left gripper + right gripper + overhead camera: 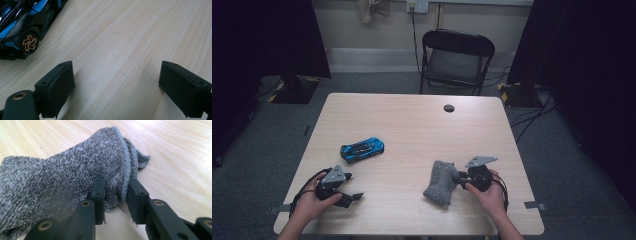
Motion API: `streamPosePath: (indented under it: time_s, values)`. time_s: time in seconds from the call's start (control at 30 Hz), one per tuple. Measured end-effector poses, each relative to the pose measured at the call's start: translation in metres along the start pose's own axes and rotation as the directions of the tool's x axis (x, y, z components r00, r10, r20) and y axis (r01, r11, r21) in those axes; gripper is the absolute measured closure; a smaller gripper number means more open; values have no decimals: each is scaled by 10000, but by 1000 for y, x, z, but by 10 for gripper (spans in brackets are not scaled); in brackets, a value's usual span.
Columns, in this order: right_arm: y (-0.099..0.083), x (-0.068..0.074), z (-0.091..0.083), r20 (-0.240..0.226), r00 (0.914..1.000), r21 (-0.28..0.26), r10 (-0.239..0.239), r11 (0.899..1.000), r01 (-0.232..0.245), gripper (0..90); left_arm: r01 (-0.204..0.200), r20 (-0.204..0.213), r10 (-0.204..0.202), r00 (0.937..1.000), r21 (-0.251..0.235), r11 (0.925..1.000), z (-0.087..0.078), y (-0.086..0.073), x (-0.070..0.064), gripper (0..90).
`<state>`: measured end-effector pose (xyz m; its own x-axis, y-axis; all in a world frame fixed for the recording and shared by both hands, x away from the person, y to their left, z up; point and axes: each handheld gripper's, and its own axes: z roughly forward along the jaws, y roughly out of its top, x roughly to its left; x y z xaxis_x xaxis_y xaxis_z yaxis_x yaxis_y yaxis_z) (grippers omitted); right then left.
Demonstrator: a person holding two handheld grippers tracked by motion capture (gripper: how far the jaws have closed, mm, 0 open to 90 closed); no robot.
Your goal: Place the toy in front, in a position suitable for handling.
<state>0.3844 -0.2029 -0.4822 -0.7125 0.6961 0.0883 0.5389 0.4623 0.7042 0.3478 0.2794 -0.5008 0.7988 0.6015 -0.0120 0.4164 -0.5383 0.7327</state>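
Right gripper view showed the right gripper (113,195) pinching the grey cloth (62,185) by its hem to lift it, while the left gripper (116,85) gaped empty near the toy car (22,22).

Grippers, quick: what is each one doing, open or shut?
Left gripper: open, holding nothing, near the toy car.
Right gripper: shut on the grey cloth's edge.

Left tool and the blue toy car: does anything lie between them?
Nothing. In the high view, bare table separates the open left tool from the blue toy car.
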Motion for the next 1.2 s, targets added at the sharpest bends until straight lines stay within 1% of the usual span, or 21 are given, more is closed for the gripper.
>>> streamPosePath:
  time_s: [0.03, 0.17, 0.2, 0.23, 0.3, 0.4, 0.53, 0.6, 0.63, 0.7, 0.77, 0.83, 0.87, 0.9, 0.93, 0.97, 1.0, 1.03, 1.07, 1.13, 1.2]
  values:
    - [1, -3, 2, 127, 9999, 23, 93, 10000, -93, 614, -1, 5, 1, 10000, -5, 10000, 0, 0, 0, 123]
    - [5, -11, 5, 385, 9987, -127, 332, 9994, -327, 615, -1, -6, 1, 10000, 0, 10000, 0, 0, 0, 123]
    - [6, -13, 5, 443, 9982, -172, 412, 9990, -405, 602, -1, -6, 1, 10000, -1, 10000, 0, 0, 0, 122]
    - [7, -16, 6, 681, 9963, -208, 520, 9985, -507, 580, -2, 4, 2, 10000, 1, 10000, 0, 0, 0, 122]
    - [7, -17, 7, 761, 9953, -232, 590, 9981, -574, 575, -1, 6, 1, 10000, 2, 10000, 0, 0, 0, 122]
    - [9, -18, 5, 821, 9916, -284, 997, 9948, -977, 480, -1, -4, 1, 10000, 2, 10000, 0, 0, 0, 122]
    - [14, -9, -6, 959, 9846, -647, 1460, 9880, -1402, 410, -2, -5, 2, 10000, 0, 10000, 0, 0, 0, 122]
    - [21, 2, -13, 771, 9849, -795, 1548, 9857, -1486, 371, 2, -4, -2, 10000, -1, 10000, 0, 0, 0, 122]
    - [21, 2, -13, 771, 9849, -795, 1548, 9857, -1486, 371, -1, -6, 1, 10000, 1, 10000, 0, 0, 0, 122]
    - [25, 11, -15, 584, 9866, -849, 1526, 9854, -1474, 333, 1, 2, -1, 10000, -3, 10000, 0, 0, 0, 122]
    - [28, 23, -10, 496, 9880, -599, 1463, 9879, -1433, 251, 1, -5, -1, 10000, 0, 10000, 0, 0, 0, 122]
    - [29, 31, -4, 349, 9869, -543, 1572, 9864, -1552, 231, -3, -7, 3, 10000, 2, 10000, 0, 0, 0, 122]
    - [28, 34, 0, 373, 9862, -474, 1612, 9861, -1594, 199, -2, -7, 2, 10000, 1, 10000, 0, 0, 0, 122]
    - [27, 38, 9, 654, 9837, -278, 1677, 9857, -1662, 172, -2, -7, 2, 10000, 0, 10000, 0, 0, 0, 122]
    - [27, 38, 9, 654, 9837, -278, 1677, 9857, -1662, 172, -3, 1, 3, 10000, -2, 10000, 0, 0, 0, 122]
    - [26, 39, 18, 662, 9813, -173, 1806, 9835, -1798, 156, -1, 0, 1, 10000, -4, 10000, 0, 0, 0, 122]
    - [26, 39, 18, 662, 9813, -173, 1806, 9835, -1798, 156, -1, 1, 1, 10000, -4, 10000, 0, 0, 0, 122]
    - [25, 40, 21, 785, 9809, -142, 1782, 9840, -1776, 152, -2, -5, 2, 10000, 0, 10000, 0, 0, 0, 122]
    - [25, 41, 23, 882, 9814, -162, 1702, 9854, -1695, 153, -5, -3, 5, 10000, 4, 10000, 0, 0, 0, 121]
    - [25, 40, 27, 822, 9844, -121, 1557, 9878, -1552, 160, -10, 13, 10, 10000, -4, 10000, 0, 0, 0, 119]
    - [25, 37, 28, 747, 9903, 93, 1172, 9929, -1182, 185, -11, 13, 11, 10000, -3, 10000, 0, 0, 0, 119]
